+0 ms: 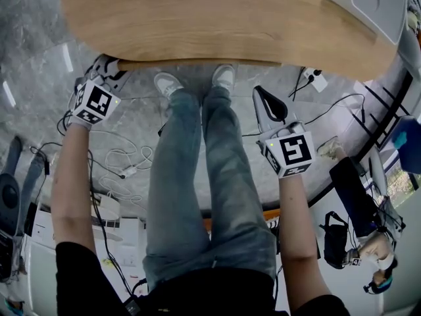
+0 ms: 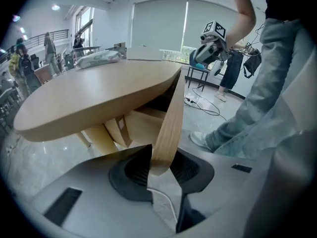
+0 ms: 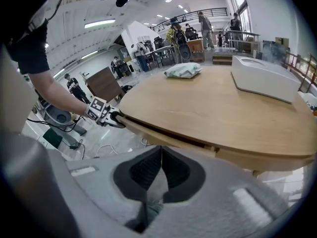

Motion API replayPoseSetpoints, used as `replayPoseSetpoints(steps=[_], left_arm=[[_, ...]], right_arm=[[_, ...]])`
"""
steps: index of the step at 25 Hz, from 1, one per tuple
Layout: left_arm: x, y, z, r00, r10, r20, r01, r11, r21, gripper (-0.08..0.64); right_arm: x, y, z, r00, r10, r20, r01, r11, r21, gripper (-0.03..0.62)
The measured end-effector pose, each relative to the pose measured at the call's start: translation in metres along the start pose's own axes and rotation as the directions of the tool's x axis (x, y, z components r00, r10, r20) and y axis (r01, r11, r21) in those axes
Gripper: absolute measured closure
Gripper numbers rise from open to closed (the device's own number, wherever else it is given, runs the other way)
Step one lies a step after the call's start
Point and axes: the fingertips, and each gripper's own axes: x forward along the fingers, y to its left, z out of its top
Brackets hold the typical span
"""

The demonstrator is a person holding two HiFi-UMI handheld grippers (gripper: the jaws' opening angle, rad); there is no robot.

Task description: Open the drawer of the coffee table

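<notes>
- Gripping the drawer front (image 2: pixel 171 118) beneath the tabletop (image 2: pixel 99 90), the left gripper (image 2: pixel 161 165) has its fingers clamped on the wood.
- Right gripper (image 3: pixel 161 155): fingers together, empty.

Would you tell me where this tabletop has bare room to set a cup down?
The table is bare from its near edge up to the bag and the white box; the floor below is strewn with cables.
</notes>
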Motion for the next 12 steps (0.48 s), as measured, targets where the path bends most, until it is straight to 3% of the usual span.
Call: replayPoseSetpoints(steps=[12], left_arm=[[-0.003,-0.033,-0.017,1.000,-0.004,-0.014,0.003,0.999,-0.050,0.443]], right_arm=[[-0.001,-0.003,-0.020,0.999,-0.006,-0.042,0.006,1.000,0.000,0.592]])
